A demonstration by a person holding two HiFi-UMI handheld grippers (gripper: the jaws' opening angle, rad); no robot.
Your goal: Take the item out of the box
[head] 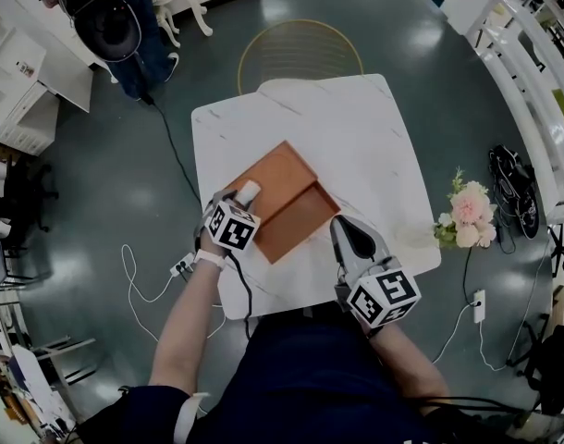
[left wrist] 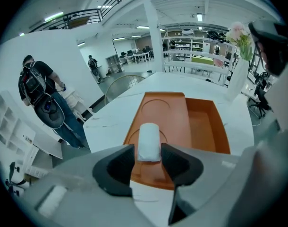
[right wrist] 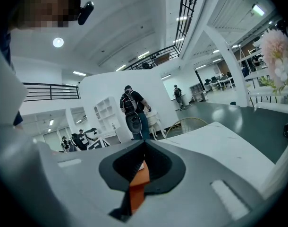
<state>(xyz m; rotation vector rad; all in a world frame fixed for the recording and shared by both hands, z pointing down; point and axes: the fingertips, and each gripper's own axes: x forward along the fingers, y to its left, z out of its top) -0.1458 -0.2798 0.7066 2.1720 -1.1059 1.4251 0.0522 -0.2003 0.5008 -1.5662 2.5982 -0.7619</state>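
An orange box lies open on the white table (head: 356,128): its lid (head: 277,176) with round recesses to the left, its empty base (head: 302,222) to the right. The white oblong item (left wrist: 149,141) lies on the lid's near end. My left gripper (left wrist: 148,154) is open, one pad on each side of the item without pressing it. In the head view, the left gripper (head: 244,197) is at the lid's left corner. My right gripper (head: 340,222) is at the base's near right corner, closed on a sliver of the orange box wall (right wrist: 138,188).
A vase of pink flowers (head: 467,215) stands at the table's right edge. A round wire chair (head: 300,52) is beyond the far edge. A person (head: 116,26) stands at the far left by white shelves. Cables and a power strip (head: 182,266) lie on the floor to the left.
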